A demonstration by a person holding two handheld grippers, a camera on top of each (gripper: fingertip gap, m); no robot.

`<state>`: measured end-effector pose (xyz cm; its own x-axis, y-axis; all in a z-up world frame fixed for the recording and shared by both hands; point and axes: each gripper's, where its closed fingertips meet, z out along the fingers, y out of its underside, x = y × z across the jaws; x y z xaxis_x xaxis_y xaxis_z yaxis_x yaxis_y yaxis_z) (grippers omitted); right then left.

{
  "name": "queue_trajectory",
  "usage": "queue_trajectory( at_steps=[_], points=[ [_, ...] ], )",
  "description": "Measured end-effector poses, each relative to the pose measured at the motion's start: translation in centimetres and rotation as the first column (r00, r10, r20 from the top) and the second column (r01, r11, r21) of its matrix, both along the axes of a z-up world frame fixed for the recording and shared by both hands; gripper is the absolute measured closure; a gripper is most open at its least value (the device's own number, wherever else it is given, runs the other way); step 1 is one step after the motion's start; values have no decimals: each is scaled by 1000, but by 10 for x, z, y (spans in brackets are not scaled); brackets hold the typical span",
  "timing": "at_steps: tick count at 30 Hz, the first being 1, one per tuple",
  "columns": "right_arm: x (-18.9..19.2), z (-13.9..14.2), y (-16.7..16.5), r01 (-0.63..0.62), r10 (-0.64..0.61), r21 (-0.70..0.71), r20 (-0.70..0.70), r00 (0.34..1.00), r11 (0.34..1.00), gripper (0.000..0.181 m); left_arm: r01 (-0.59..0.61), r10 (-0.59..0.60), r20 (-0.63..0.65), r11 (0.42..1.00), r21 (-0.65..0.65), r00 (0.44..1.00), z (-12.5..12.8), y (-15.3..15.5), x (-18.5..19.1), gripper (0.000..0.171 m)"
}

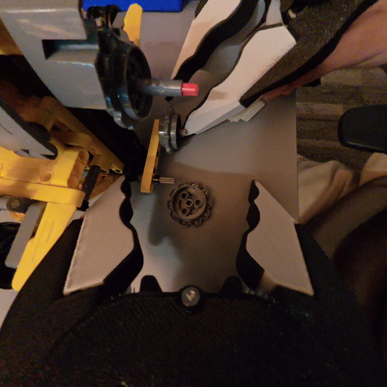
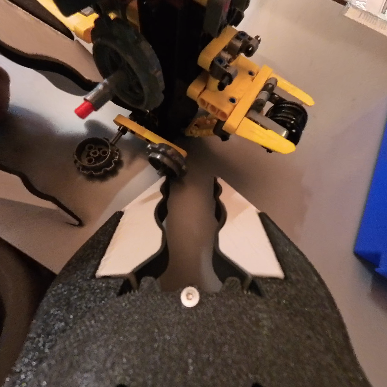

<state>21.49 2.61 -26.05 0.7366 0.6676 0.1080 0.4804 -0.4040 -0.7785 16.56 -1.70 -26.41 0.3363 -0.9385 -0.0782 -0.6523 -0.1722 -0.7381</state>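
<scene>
The left gripper (image 1: 189,184) hovers over a grey worktop (image 1: 240,159) with its two white fingers (image 1: 100,240) set wide apart and nothing between them but a loose grey toothed wheel (image 1: 190,204). The wheel lies flat on the worktop, just ahead of the fingertips and roughly midway between them, touching neither. Beyond the left finger's tip stands a yellow-and-black brick-built vehicle model (image 1: 52,167). A yellow beam (image 1: 151,159) hangs from its side, with a bare grey axle stub (image 1: 166,180) sticking out near the beam's lower end, just above the loose wheel.

The right gripper (image 2: 190,180) has its fingers (image 2: 136,234) parted too, with a clear gap of worktop showing between them. Its left fingertip rests against, or lies very close to, a second grey toothed wheel (image 2: 166,160) that is mounted on the yellow beam; whether it actually touches cannot be told. Nothing is clamped. In the left wrist view the same fingertip sits at that mounted wheel's hub.

Farther beyond the fingers, a large black wheel (image 2: 127,69) on the model carries a grey axle with a red tip (image 2: 83,110). A blue box (image 2: 374,209) stands well off to the right of the right finger.
</scene>
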Motion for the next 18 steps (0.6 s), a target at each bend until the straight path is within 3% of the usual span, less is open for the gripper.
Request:
queue_trajectory(
  at_steps=[8, 10, 15, 18],
  points=[
    [0, 24, -17, -65, 75, 124, -80, 994, 990, 130, -140, 147, 123, 988, -62, 981, 17, -12, -15, 65],
    [-1, 25, -18, -94, 108, 129, -101, 989, 987, 130, -176, 180, 120, 983, -44, 976, 18, -12, -22, 79],
    [-9, 21, -15, -173, 176, 28, -137, 975, 984, 128, -299, 297, 115, 954, 8, 948, 18, 12, -36, 135],
    [-8, 20, -12, -191, 186, -22, -153, 971, 981, 128, -313, 312, 115, 950, -7, 943, 19, 21, -39, 152]
  ],
)
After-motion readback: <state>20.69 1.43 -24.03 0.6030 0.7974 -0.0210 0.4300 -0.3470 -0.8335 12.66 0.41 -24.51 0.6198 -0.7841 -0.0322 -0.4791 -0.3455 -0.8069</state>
